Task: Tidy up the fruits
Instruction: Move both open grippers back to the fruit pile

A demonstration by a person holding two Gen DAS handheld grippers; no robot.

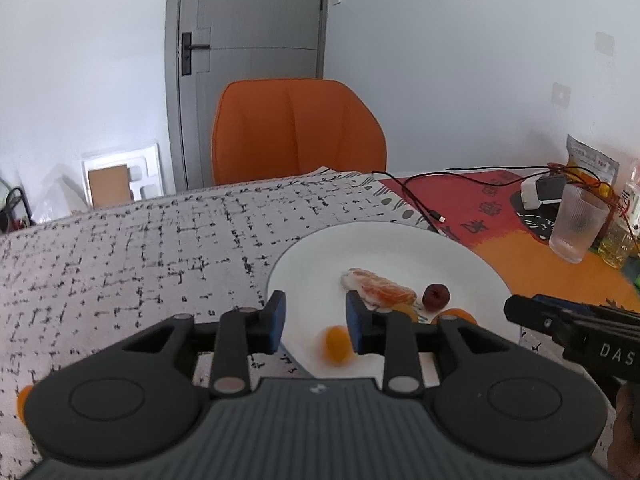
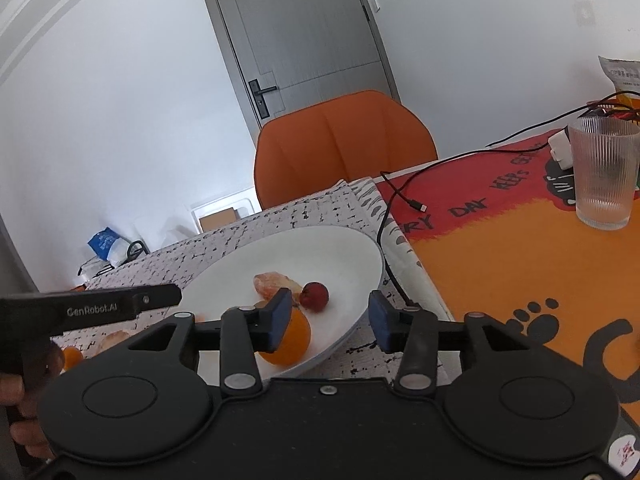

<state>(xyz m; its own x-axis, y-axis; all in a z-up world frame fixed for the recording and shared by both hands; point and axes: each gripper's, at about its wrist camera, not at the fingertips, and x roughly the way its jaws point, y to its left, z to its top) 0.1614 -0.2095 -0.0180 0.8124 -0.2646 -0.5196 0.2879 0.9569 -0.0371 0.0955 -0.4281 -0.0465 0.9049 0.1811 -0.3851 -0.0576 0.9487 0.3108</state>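
A white plate (image 1: 320, 252) (image 2: 352, 256) lies on the patterned cloth. On it are peeled orange segments (image 1: 380, 290) (image 2: 276, 280), a small dark red fruit (image 1: 436, 297) (image 2: 315, 295) and small orange fruits (image 1: 454, 314) (image 2: 294, 338). My left gripper (image 1: 316, 320) is open over the plate's near left rim; a blurred small orange fruit (image 1: 335, 345) shows between its fingers, untouched. My right gripper (image 2: 330, 320) is open and empty over the plate's near right edge. More fruit pieces (image 2: 72, 356) lie on the cloth left of the plate.
An orange chair (image 1: 296, 132) stands behind the table. A ribbed glass (image 1: 576, 224) (image 2: 604, 172), a charger with cables (image 1: 540, 192) and a snack bag (image 1: 592, 160) are at the right on the red and orange mat (image 2: 520, 248). A small orange fruit (image 1: 22, 402) lies far left.
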